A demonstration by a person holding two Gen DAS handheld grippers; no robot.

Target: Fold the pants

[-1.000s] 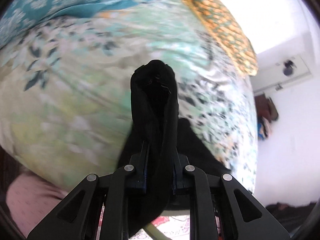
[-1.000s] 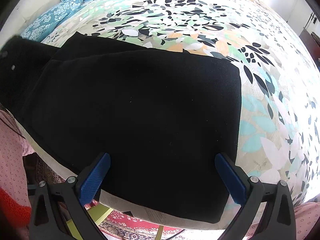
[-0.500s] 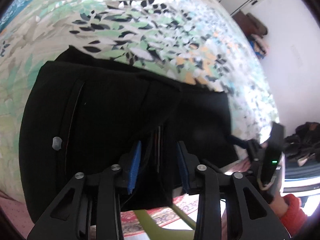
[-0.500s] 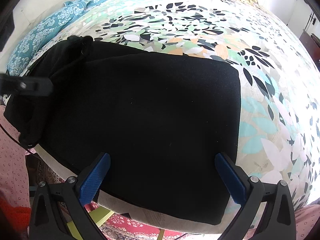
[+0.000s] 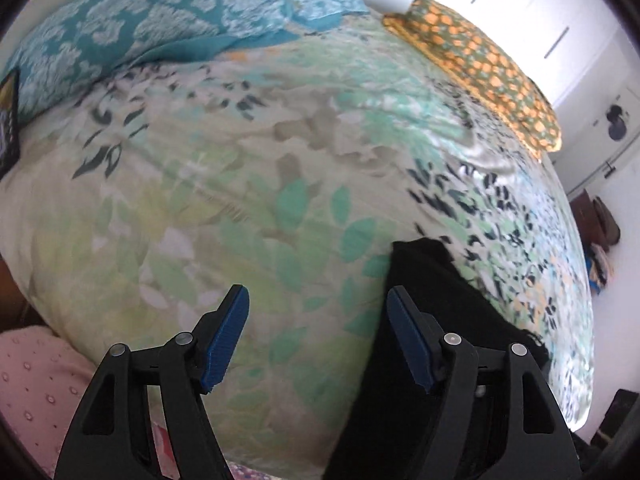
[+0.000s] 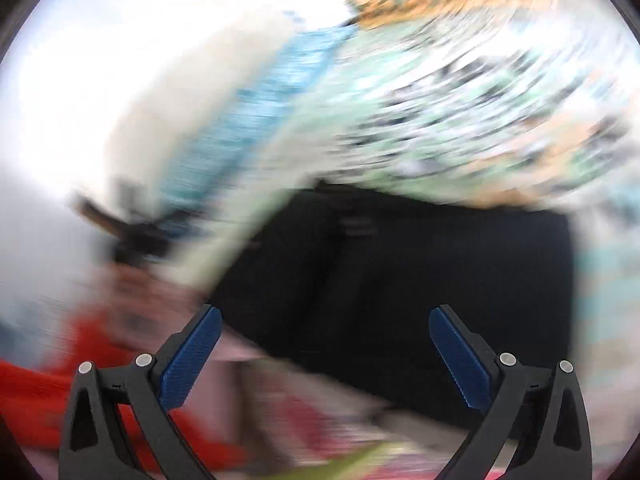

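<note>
left gripper (image 5: 318, 336): jaws sitting wide apart, gripping nothing, hovering over the leaf-print bedspread (image 5: 248, 184)
right gripper (image 6: 325, 354): also gaping wide, empty, view blurry
black pants (image 6: 420, 280): lying folded on the bed edge, beside the left gripper

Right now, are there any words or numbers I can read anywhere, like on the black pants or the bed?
None can be read.
Black pants: plain, no label or print shows.
Leafy bedspread, blue pillow, orange pillow: patterns only, no letters.
Dark framed object at the left edge: some marks on it, too small to read.
Right wrist view: too blurred to read anything.
</note>
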